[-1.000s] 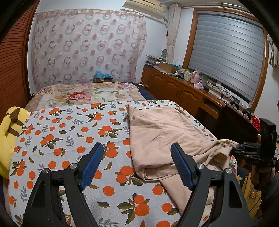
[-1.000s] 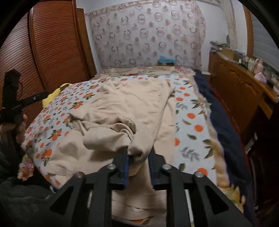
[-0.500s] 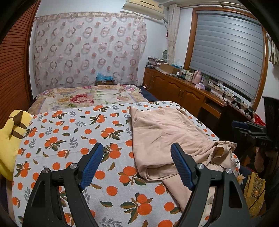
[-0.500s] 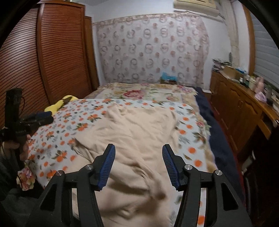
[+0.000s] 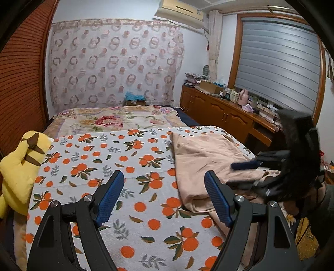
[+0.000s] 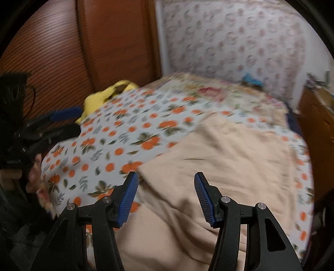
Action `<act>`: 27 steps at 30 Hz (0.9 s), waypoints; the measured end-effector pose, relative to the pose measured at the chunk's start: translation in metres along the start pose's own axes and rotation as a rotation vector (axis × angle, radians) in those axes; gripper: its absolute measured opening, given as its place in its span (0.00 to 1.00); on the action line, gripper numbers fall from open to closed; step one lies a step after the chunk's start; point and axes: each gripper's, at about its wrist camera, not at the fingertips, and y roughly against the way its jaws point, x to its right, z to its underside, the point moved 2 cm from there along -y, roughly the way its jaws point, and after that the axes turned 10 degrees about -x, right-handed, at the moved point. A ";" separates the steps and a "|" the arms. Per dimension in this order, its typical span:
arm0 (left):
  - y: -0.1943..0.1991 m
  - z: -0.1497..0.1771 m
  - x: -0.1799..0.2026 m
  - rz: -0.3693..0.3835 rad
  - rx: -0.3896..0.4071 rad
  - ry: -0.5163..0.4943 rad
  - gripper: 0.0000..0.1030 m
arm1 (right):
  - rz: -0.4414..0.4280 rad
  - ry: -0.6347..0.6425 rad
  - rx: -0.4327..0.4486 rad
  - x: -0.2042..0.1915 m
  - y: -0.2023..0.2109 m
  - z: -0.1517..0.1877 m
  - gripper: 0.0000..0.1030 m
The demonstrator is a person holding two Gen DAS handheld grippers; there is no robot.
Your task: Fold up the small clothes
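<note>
The beige garment (image 5: pixel 206 158) lies crumpled on the right side of the orange-print bedsheet (image 5: pixel 117 158), its near end hanging over the bed edge. The left gripper (image 5: pixel 165 193) hovers above the sheet, jaws wide, holding nothing. The right gripper (image 6: pixel 166 193) stands over the garment, jaws apart, no cloth between the pads. A yellow plush toy (image 5: pixel 18 168) rests at the sheet's left edge.

Bedroom, circle-patterned curtain (image 5: pixel 114 62) across the far wall ahead, ribbed wooden wardrobe doors (image 5: pixel 18 79) to the left, wooden sideboard (image 5: pixel 225 112) and shuttered window (image 5: pixel 277 73) to the right, air conditioner (image 5: pixel 179 11) high ahead.
</note>
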 end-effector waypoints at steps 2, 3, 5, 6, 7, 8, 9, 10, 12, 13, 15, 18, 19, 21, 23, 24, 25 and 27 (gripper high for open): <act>-0.002 0.002 -0.006 -0.003 -0.005 0.012 0.78 | -0.011 0.026 -0.037 -0.003 -0.015 -0.008 0.56; -0.002 0.003 -0.009 -0.005 -0.006 0.018 0.78 | -0.004 0.039 -0.059 -0.006 -0.023 -0.010 0.56; -0.004 0.005 -0.011 -0.006 -0.009 0.026 0.78 | -0.005 0.060 -0.090 -0.010 -0.038 -0.016 0.56; -0.004 0.006 -0.013 -0.005 -0.009 0.030 0.78 | -0.002 0.070 -0.105 -0.011 -0.045 -0.017 0.56; -0.004 0.007 -0.014 -0.005 -0.009 0.034 0.78 | 0.005 0.074 -0.118 -0.006 -0.050 -0.024 0.56; -0.004 0.008 -0.016 -0.005 -0.009 0.036 0.78 | 0.015 0.077 -0.135 -0.005 -0.058 -0.027 0.56; -0.004 0.008 -0.016 -0.005 -0.008 0.037 0.78 | 0.021 0.081 -0.146 -0.006 -0.064 -0.029 0.56; -0.003 0.008 -0.017 -0.005 -0.008 0.039 0.78 | 0.024 0.087 -0.154 -0.007 -0.068 -0.033 0.56; -0.004 0.009 -0.017 -0.005 -0.009 0.041 0.78 | 0.033 0.104 -0.172 -0.008 -0.077 -0.035 0.56; -0.004 0.009 -0.017 -0.004 -0.010 0.043 0.78 | 0.049 0.118 -0.183 -0.014 -0.084 -0.036 0.56; -0.005 0.010 -0.018 -0.001 -0.013 0.044 0.78 | 0.096 0.157 -0.186 -0.022 -0.090 -0.036 0.56; -0.008 0.012 -0.018 0.000 -0.023 0.043 0.78 | 0.127 0.177 -0.185 -0.026 -0.093 -0.038 0.39; -0.009 0.013 -0.017 0.001 -0.025 0.043 0.78 | 0.153 0.186 -0.180 -0.027 -0.091 -0.038 0.16; -0.009 0.014 -0.015 0.004 -0.029 0.040 0.78 | 0.157 0.183 -0.176 -0.025 -0.086 -0.041 0.09; -0.010 0.014 -0.013 0.005 -0.030 0.034 0.78 | 0.157 0.179 -0.135 -0.021 -0.067 -0.044 0.08; -0.011 0.014 -0.013 0.005 -0.031 0.033 0.78 | 0.179 0.184 -0.109 -0.018 -0.056 -0.048 0.08; -0.012 0.014 -0.012 0.007 -0.035 0.032 0.78 | 0.197 0.176 -0.083 -0.013 -0.045 -0.054 0.07; -0.015 0.014 -0.012 0.008 -0.043 0.033 0.78 | 0.231 0.147 -0.034 0.005 -0.022 -0.068 0.07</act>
